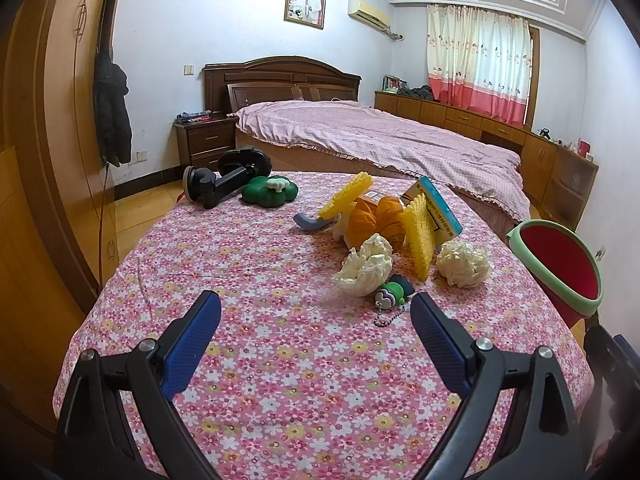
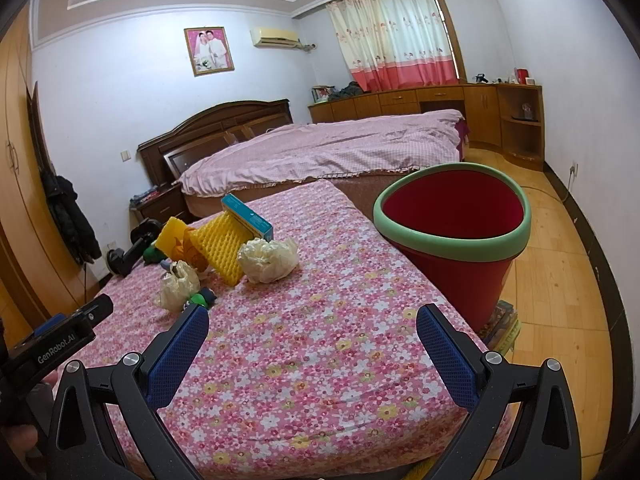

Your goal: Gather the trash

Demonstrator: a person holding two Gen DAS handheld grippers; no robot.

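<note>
Two crumpled cream paper wads lie on the floral-covered table [image 1: 280, 360]: one [image 1: 366, 266] just beyond my left gripper, the other [image 1: 462, 262] further right. The right wrist view shows them as the nearer wad [image 2: 180, 284] and the farther wad [image 2: 268, 258]. A red bin with a green rim [image 2: 452, 232] stands tilted off the table's right edge; its rim [image 1: 560, 272] also shows in the left wrist view. My left gripper [image 1: 316, 312] hovers open over the cloth, short of the wads. My right gripper [image 2: 312, 324] is open too, with nothing between its fingers, left of the bin.
Yellow foam nets [image 1: 418, 240], an orange ball of yarn [image 1: 376, 216], a blue box [image 1: 436, 208], a green keychain toy [image 1: 394, 292], a green flower-shaped object [image 1: 270, 192] and a black holder [image 1: 224, 184] crowd the table's far half. A bed [image 1: 380, 140] lies behind.
</note>
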